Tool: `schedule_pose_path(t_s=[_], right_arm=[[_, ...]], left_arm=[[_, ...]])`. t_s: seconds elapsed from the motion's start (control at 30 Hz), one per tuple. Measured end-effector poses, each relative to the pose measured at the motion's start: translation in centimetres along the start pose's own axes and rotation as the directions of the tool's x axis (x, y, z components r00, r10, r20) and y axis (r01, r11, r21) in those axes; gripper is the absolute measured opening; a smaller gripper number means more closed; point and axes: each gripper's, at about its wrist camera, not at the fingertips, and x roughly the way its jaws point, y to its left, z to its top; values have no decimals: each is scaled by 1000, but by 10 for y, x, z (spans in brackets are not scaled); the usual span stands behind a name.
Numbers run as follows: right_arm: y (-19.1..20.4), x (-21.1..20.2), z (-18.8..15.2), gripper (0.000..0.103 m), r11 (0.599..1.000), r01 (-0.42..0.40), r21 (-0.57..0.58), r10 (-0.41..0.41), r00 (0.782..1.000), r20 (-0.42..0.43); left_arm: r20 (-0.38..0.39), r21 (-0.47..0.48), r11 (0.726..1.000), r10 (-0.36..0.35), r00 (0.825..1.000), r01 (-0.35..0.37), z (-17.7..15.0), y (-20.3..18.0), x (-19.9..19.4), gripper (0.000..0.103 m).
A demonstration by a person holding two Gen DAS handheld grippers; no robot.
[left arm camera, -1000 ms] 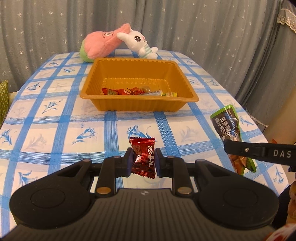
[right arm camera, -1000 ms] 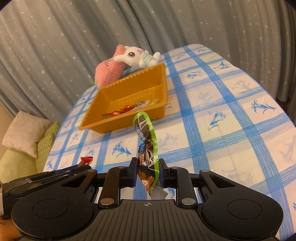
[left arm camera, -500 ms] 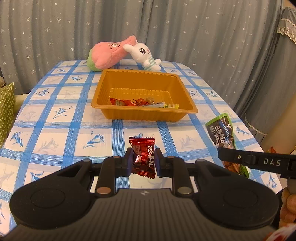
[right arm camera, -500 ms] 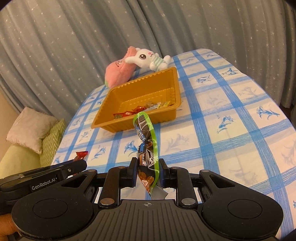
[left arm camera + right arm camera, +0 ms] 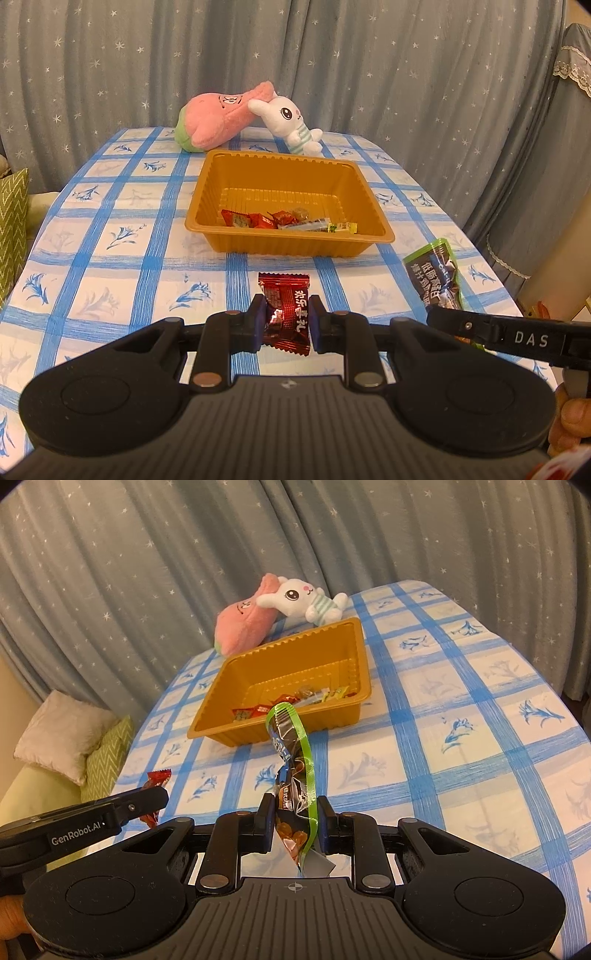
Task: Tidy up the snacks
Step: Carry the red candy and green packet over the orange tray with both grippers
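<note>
My left gripper point(image 5: 287, 320) is shut on a red candy wrapper point(image 5: 286, 309), held above the checked tablecloth in front of the orange tray point(image 5: 288, 243). In the right wrist view my right gripper point(image 5: 294, 814) is shut on a green-edged dark snack packet point(image 5: 291, 760) that stands up between the pads. The same packet point(image 5: 436, 273) shows at the right of the left wrist view. The tray point(image 5: 258, 734) holds several small wrapped snacks along its near wall. The red candy point(image 5: 157, 781) also shows at the lower left of the right wrist view, beside the other gripper's finger.
A pink plush point(image 5: 214, 118) and a white rabbit plush point(image 5: 291, 122) lie at the table's far edge behind the tray. Blue starred curtains hang behind. Cushions point(image 5: 62, 734) sit off the table's left side. A hand point(image 5: 569, 417) shows at the lower right.
The left gripper has risen with the red candy, so the tray and table look farther away. The right gripper keeps its hold on the packet and has barely moved.
</note>
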Motion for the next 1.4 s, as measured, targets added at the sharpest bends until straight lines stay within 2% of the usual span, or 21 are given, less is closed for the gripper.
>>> schedule_pose_path(t_s=[0.83,1.4], right_arm=[[4,26,51,23,999,-13,-45,14,1000,26],[7,64,89,23,997,-15,-74,17,1000,16]], left_arm=[[15,36,999,-7,1000,7,42,4,28,21],[24,53,999,4,1000,-5,74,18,63,21]])
